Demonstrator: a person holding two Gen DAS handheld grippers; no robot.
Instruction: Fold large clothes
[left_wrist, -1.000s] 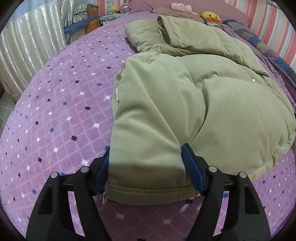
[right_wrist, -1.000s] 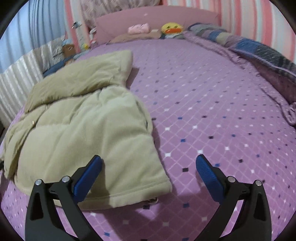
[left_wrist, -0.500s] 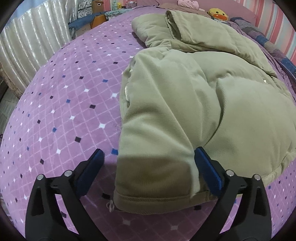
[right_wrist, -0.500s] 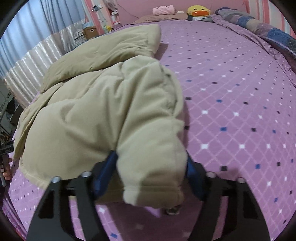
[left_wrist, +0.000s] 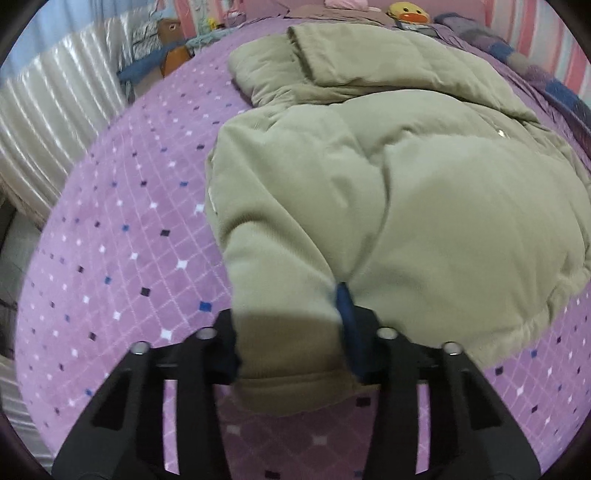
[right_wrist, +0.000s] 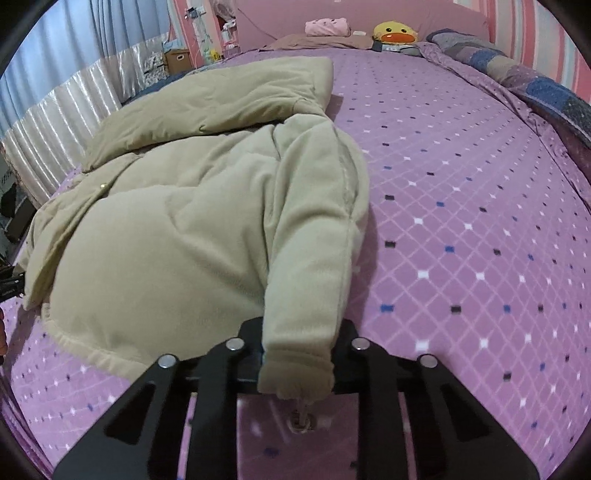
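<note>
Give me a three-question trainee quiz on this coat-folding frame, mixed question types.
1. True or false: the left gripper is shut on the coat's hem.
2. What does the right gripper hold? A) hood B) sleeve cuff C) quilt
3. Which toy sits by the headboard?

Key:
1. True; its fingers pinch the hem corner.
2. B, the cuff.
3. A yellow duck plush.

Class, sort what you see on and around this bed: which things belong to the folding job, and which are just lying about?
Part of the job:
- padded jacket
- left gripper, shut on the jacket's hem corner
- right gripper, shut on the jacket's other hem corner

Just lying about:
- duck plush
- pink folded cloth
- patchwork quilt
- cardboard box
</note>
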